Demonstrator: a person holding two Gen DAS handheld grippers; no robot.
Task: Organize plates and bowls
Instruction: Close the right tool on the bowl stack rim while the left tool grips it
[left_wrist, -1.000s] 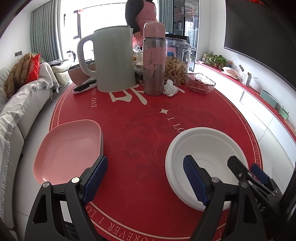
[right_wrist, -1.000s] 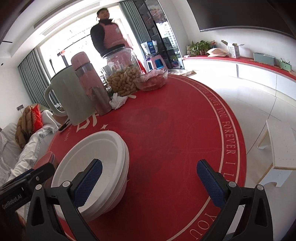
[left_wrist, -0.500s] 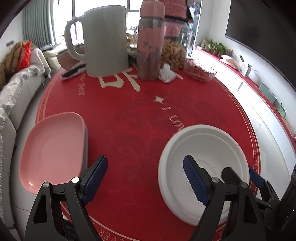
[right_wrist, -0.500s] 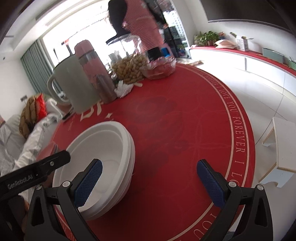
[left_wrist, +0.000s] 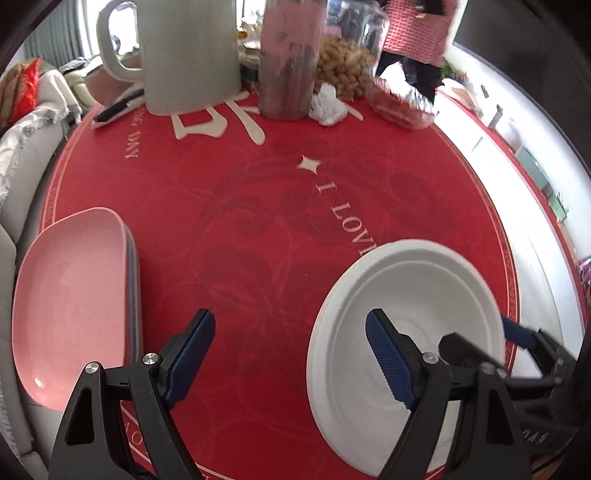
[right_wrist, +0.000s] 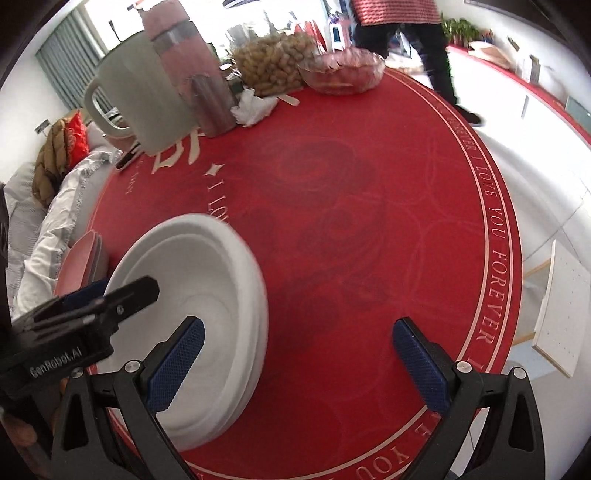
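A stack of white round bowls (left_wrist: 413, 295) sits on the red round table (left_wrist: 258, 206) at the front right; it also shows in the right wrist view (right_wrist: 214, 266). A stack of pink rectangular plates (left_wrist: 70, 291) sits at the front left edge, partly seen in the right wrist view (right_wrist: 83, 258). My left gripper (left_wrist: 288, 354) is open and empty, above the table between the two stacks, its right finger over the bowls. My right gripper (right_wrist: 299, 365) is open and empty, its left finger over the bowls' rim.
At the back of the table stand a grey-green kettle (left_wrist: 188, 51), a pink bottle (left_wrist: 288, 55), a peanut jar (left_wrist: 343, 70), crumpled tissue (left_wrist: 327, 103) and a glass dish (left_wrist: 400, 103). A person in a checked apron (left_wrist: 417, 33) walks behind. A sofa (left_wrist: 22, 122) is on the left.
Both grippers have moved forward and tilted down over the table, so the bowls and plates look larger. The person behind has walked to the right. Both grippers stay open.
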